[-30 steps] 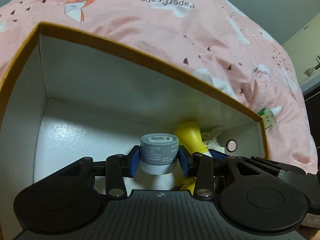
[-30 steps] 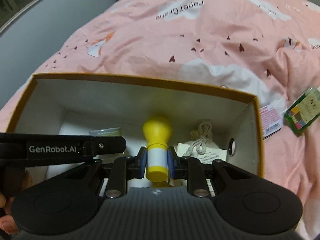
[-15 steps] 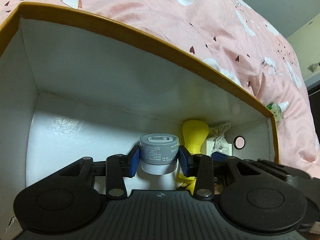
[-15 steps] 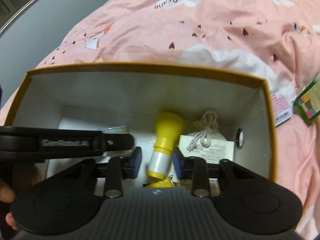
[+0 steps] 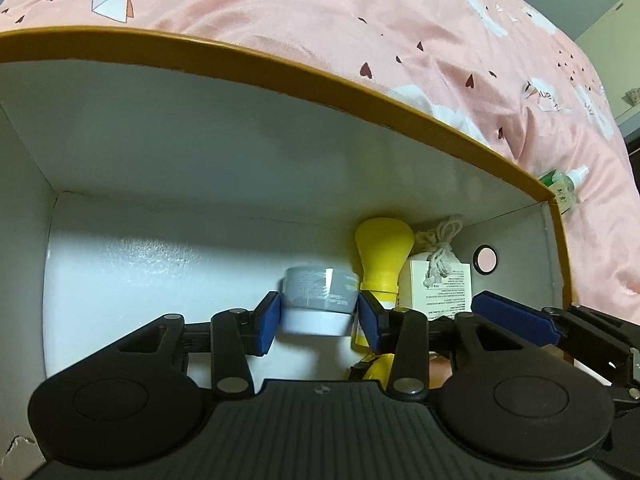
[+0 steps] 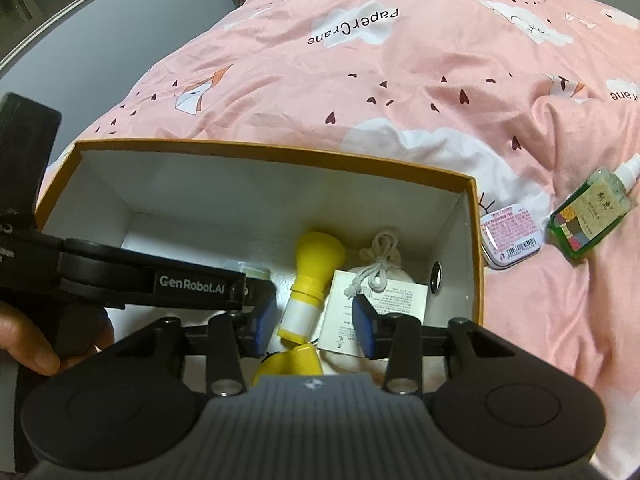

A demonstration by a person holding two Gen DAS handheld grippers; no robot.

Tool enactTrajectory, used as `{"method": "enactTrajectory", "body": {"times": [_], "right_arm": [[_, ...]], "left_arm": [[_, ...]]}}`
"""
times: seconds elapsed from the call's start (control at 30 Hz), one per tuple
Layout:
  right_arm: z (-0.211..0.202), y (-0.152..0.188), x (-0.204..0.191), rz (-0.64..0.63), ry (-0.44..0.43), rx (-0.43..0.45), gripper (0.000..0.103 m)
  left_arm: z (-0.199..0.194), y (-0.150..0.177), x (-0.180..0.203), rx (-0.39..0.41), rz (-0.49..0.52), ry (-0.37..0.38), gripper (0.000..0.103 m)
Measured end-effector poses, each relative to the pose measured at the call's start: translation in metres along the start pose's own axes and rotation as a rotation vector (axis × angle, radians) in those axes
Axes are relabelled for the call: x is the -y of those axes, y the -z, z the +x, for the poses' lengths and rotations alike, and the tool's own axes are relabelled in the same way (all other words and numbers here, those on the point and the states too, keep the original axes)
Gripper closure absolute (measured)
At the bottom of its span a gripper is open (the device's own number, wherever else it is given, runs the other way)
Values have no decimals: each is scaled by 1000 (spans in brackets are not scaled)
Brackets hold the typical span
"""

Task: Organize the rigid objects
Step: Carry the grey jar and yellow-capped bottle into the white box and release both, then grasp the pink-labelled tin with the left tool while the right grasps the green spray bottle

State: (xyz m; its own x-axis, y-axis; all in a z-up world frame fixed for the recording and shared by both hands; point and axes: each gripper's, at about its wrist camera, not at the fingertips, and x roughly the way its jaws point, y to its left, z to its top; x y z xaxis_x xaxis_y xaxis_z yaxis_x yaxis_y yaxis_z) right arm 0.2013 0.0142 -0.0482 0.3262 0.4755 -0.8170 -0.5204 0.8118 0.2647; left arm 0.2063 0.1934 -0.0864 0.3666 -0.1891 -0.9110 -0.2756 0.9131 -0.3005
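Currently we hold the left gripper fingers clamped on the gray jar inside the box; right gripper fingers stand apart over the yellow bottle.

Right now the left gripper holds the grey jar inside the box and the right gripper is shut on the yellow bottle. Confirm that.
Not quite. The right gripper is open; the yellow bottle lies free between its pads, as the right wrist view shows. The left gripper does hold the grey jar inside the box.
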Motion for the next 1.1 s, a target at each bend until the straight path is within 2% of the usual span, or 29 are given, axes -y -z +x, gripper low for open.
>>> {"method": "enactTrajectory", "body": {"times": [0.33, 0.6, 0.73, 0.8, 0.9, 1.1], "right_arm": [[-14, 2, 2, 8, -10, 29, 60], [-46, 0, 7, 11, -22, 96, 57], [-69, 0, 16, 25, -23, 140, 55], [-80, 1, 24, 34, -22, 163, 51], [-95, 5, 40, 60, -1, 192, 49], [-107, 16, 85, 143, 54, 205, 47]], "left_arm": [[-23, 2, 4, 41, -9, 23, 48], [-60, 3, 28, 116, 74, 73, 48], [-78, 5, 52, 171, 179, 113, 49], [-84, 4, 66, 194, 245, 129, 49], [-86, 2, 89, 204, 343, 151, 49], [-76, 4, 143, 219, 629, 129, 49]]}}
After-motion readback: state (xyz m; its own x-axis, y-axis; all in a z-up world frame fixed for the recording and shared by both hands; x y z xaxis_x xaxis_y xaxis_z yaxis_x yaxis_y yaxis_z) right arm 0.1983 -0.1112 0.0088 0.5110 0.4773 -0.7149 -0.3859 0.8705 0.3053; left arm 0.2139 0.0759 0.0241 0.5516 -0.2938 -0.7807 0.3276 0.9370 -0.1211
